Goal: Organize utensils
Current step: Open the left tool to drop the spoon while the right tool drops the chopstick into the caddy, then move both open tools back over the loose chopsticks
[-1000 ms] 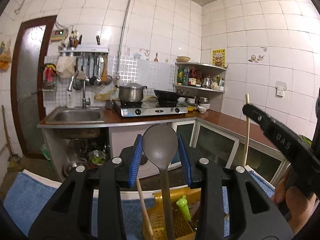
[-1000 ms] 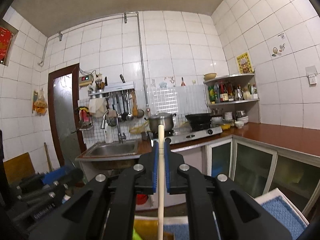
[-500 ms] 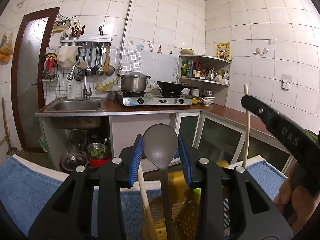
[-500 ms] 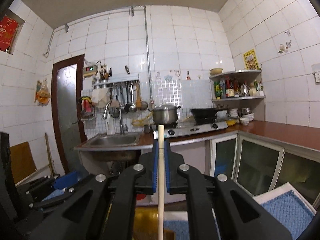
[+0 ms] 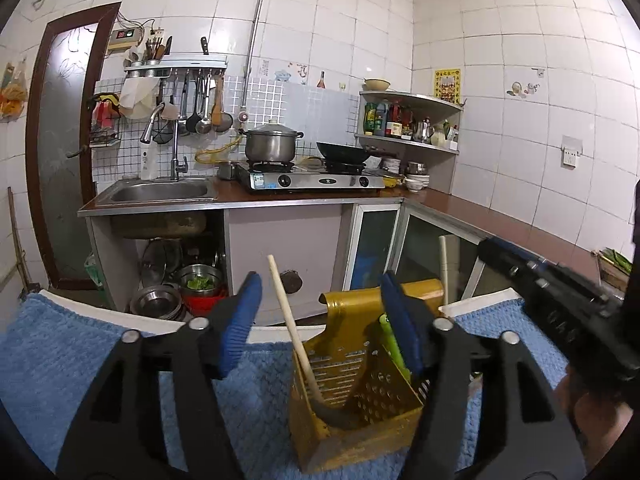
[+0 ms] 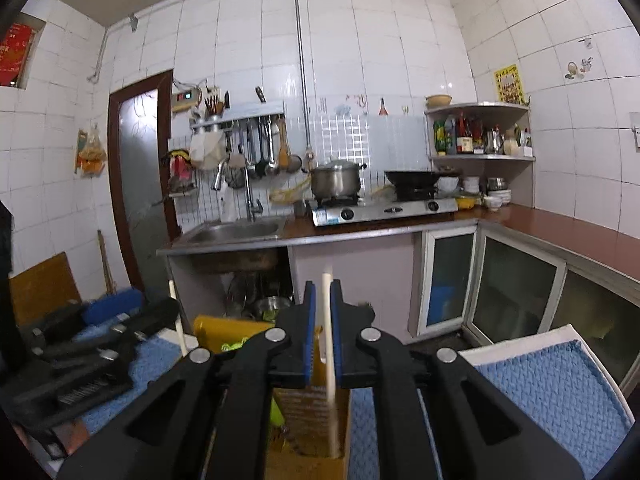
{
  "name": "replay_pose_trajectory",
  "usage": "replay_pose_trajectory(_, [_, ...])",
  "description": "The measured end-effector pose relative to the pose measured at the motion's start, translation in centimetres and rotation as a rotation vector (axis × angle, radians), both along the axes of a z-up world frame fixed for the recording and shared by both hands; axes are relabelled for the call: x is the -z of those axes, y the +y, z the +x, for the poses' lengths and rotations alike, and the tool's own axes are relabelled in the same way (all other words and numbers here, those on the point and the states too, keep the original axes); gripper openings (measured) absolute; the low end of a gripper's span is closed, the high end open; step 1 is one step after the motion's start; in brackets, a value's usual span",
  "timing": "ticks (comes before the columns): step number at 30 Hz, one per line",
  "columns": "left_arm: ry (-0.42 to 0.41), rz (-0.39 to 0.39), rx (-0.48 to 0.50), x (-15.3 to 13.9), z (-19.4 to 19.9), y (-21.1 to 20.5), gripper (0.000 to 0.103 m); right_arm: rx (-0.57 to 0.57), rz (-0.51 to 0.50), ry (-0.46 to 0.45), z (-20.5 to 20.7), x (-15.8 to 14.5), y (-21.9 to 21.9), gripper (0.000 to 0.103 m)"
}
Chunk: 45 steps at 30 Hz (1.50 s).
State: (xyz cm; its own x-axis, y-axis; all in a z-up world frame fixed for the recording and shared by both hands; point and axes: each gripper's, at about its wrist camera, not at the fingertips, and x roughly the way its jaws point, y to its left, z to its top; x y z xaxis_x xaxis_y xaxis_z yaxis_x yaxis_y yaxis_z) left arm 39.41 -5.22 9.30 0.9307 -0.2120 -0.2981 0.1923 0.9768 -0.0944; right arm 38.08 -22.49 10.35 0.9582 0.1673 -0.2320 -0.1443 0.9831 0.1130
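My left gripper [image 5: 320,324] is opening, its blue pads wide apart with nothing held between them. Below it stands the yellow perforated utensil holder [image 5: 360,432]. The grey spoon [image 5: 336,416] lies low inside the holder, only a dark part showing. A wooden stick [image 5: 286,312] and a green utensil [image 5: 390,340] lean there too. My right gripper [image 6: 322,336] hangs over the holder [image 6: 308,412] with its jaws just opening. A pale wooden stick [image 6: 327,320] slips down between them, with a gap at the left pad. The left wrist view shows the right gripper [image 5: 496,250] and its stick [image 5: 443,268] at the right.
The holder sits on a blue towel [image 5: 60,364] over a white board. Ahead are the sink [image 5: 160,192], the gas stove [image 5: 316,180] with a pot and a wok, and glass-door cabinets [image 6: 516,280]. The left gripper [image 6: 100,340] shows at the left of the right wrist view.
Both grippers sank toward the holder. The left jaws opened and the grey spoon dropped out of them into the holder. The right jaws loosened and the stick slid lower between the pads.
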Motion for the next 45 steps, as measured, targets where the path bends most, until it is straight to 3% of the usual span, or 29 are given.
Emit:
replay_pose_trajectory(3, [0.043, -0.001, -0.012, -0.8, -1.2, 0.9, 0.073, 0.005, 0.011, 0.026, -0.6, -0.1, -0.4, 0.041])
replay_pose_trajectory(9, [0.145, -0.022, -0.032, -0.2, -4.3, 3.5, 0.082, 0.015, -0.011, 0.089, -4.1, 0.4, -0.6, 0.042])
replay_pose_trajectory(21, [0.311, -0.027, -0.059, 4.5, -10.9, 5.8, 0.097, 0.065, 0.020, 0.296, -11.7, 6.9, -2.5, 0.044])
replay_pose_trajectory(24, [0.362, -0.035, -0.061, 5.5, -12.1, 6.2, 0.098, 0.068, 0.025, 0.333, -13.1, 7.7, -2.7, 0.052])
replay_pose_trajectory(30, [0.448, -0.050, -0.071, 6.9, -14.0, 6.8, 0.098, 0.082, 0.030, 0.397, -15.9, 8.9, -2.9, 0.056])
replay_pose_trajectory(45, [0.606, 0.002, -0.063, 12.3, -14.7, 4.6, 0.097, 0.066, -0.010, 0.518, -18.1, 13.8, -1.4, 0.056])
